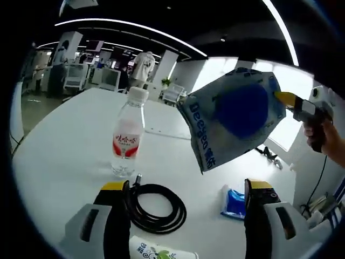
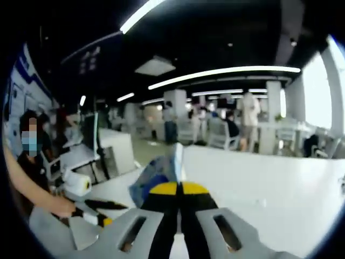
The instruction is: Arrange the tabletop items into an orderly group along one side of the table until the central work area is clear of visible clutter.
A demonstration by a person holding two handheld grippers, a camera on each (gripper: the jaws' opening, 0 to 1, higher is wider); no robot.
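A blue packet (image 1: 237, 116) is held aloft above the white table (image 1: 59, 162), pinched at its corner by the right gripper (image 2: 179, 189), whose jaws are clamped on it, so a carry toward one side is judged to be under way. The left gripper (image 1: 186, 189) is held wide open and empty over the coiled black cable (image 1: 156, 208). A set-down spot is needed next: open tabletop is seen beyond the water bottle (image 1: 128, 135), while a small blue pouch (image 1: 234, 197) must be cleared.
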